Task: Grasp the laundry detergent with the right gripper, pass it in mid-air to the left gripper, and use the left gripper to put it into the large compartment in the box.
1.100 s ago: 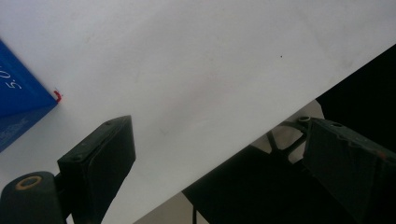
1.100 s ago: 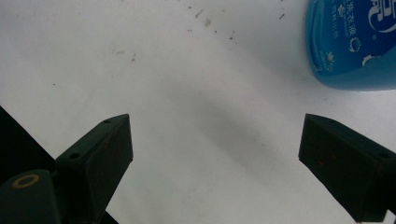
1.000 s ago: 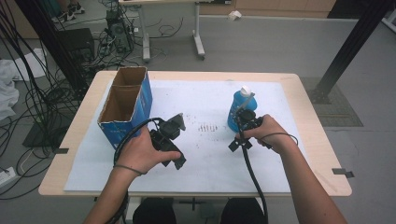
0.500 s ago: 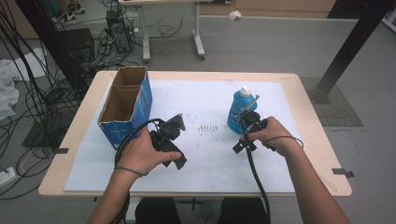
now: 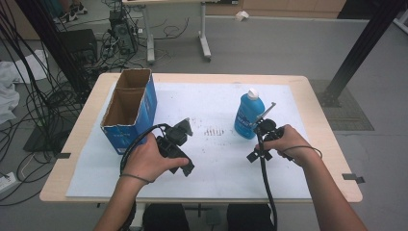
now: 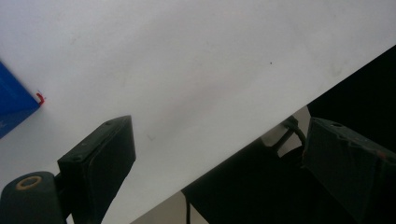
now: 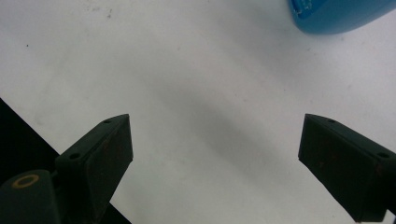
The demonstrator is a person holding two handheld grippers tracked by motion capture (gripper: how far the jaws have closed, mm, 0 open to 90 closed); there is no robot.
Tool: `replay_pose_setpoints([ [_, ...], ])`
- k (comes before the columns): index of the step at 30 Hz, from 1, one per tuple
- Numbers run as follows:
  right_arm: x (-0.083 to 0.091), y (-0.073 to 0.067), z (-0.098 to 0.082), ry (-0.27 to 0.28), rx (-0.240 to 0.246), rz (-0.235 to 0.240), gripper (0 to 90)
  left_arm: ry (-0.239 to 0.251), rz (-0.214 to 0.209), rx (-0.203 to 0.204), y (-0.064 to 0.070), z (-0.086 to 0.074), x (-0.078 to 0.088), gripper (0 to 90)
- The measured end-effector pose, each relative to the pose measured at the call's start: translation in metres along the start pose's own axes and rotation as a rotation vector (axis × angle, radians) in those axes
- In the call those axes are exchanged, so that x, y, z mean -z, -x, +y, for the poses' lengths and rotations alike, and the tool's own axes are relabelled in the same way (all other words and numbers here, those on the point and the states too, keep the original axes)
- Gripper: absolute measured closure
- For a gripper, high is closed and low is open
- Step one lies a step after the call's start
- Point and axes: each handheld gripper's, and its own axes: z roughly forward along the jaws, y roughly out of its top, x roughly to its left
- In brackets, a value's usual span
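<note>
A blue bottle [image 5: 248, 117] with a white cap stands upright on the white sheet [image 5: 216, 96], right of centre. My right gripper [image 5: 263, 132] sits just to the near right of the bottle's base, apart from it. In the right gripper view its jaws [image 7: 215, 121] stand wide open over bare sheet, with the bottle's bottom [image 7: 341, 14] at the top right. My left gripper [image 5: 179, 144] rests in the left hand near the sheet's middle-left. Its jaws [image 6: 219, 126] are open with nothing between them.
An open blue cardboard box [image 5: 129, 108] stands at the table's left, and its corner [image 6: 14, 107] shows in the left gripper view. Faint reddish marks [image 5: 215, 131] lie on the sheet between the hands. Cables and another table's legs are on the floor beyond.
My right hand has shifted a little to the right and nearer, away from the bottle's base. The left hand, the bottle and the box have stayed put.
</note>
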Motion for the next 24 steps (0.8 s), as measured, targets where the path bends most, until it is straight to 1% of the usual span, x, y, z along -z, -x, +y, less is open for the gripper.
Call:
replay_pose_setpoints([
  [1, 0.001, 0.003, -0.003, 0.001, -0.001, -0.005, 9.7, 0.004, 0.000, 0.002, 0.001, 0.002, 0.000, 9.7],
  [2, 0.001, 0.003, -0.003, 0.001, -0.001, -0.005, 9.7, 0.004, 0.000, 0.002, 0.001, 0.002, 0.000, 9.7],
  [5, 0.002, 0.009, -0.008, 0.002, -0.016, -0.004, 9.7, 0.001, 0.002, -0.004, 0.001, 0.005, 0.001, 9.7],
  [6, 0.002, 0.009, -0.008, 0.002, -0.016, -0.004, 9.7, 0.001, 0.002, -0.004, 0.001, 0.005, 0.001, 9.7],
  [7, 0.001, 0.013, -0.010, 0.004, -0.019, -0.007, 9.7, 0.002, 0.003, -0.005, 0.001, 0.006, 0.001, 9.7],
  [10, 0.001, 0.016, -0.012, 0.001, -0.022, -0.004, 9.7, 0.002, 0.004, -0.004, 0.001, 0.007, 0.002, 9.7],
  [11, 0.001, 0.018, -0.014, 0.002, -0.026, -0.008, 9.7, 0.009, 0.007, -0.003, 0.001, 0.007, 0.002, 9.7],
  [18, 0.001, 0.024, -0.017, 0.015, -0.030, -0.011, 9.6, 0.013, 0.000, -0.002, 0.000, 0.009, -0.001, 9.8],
  [19, 0.000, 0.026, -0.018, 0.019, -0.032, -0.016, 9.7, 0.017, 0.000, -0.002, 0.000, 0.009, -0.002, 9.9],
  [24, -0.003, 0.028, -0.020, 0.028, -0.032, -0.013, 9.7, 0.013, 0.000, -0.002, -0.001, 0.010, -0.003, 9.9],
])
